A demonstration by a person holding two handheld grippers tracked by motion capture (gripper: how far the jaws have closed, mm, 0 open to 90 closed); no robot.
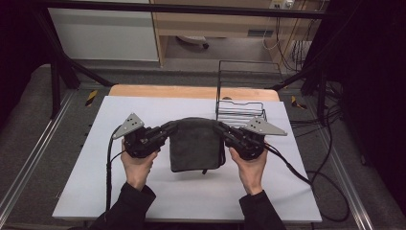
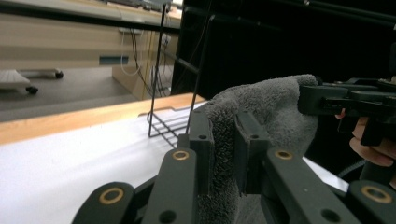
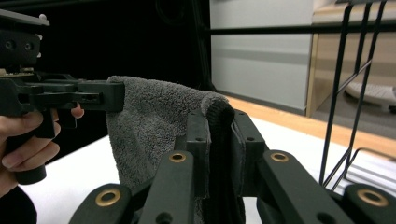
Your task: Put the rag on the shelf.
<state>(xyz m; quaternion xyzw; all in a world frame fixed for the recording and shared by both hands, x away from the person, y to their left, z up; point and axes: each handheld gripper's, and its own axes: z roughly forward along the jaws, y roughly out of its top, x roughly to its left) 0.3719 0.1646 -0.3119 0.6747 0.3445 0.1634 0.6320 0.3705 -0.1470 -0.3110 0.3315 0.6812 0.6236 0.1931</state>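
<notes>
left gripper (image 1: 168,128) and right gripper (image 1: 221,128): jaws of each clamped on an upper corner of the dark grey towel (image 1: 196,143), which hangs between them above the white worktop (image 1: 143,191); wire rack (image 1: 241,98) just behind.

I am holding a dark grey towel (image 1: 195,143) up off the white table cover, folded double so that its top edge is running as a soft arch between my two hands. It is hanging down in a roughly square flap, its lower edge lying just above or on the sheet; I cannot tell which. Its terry pile is showing thick and nubbly (image 2: 261,107), and one upper corner is bunching into a rolled, darker hem (image 3: 219,112).
</notes>
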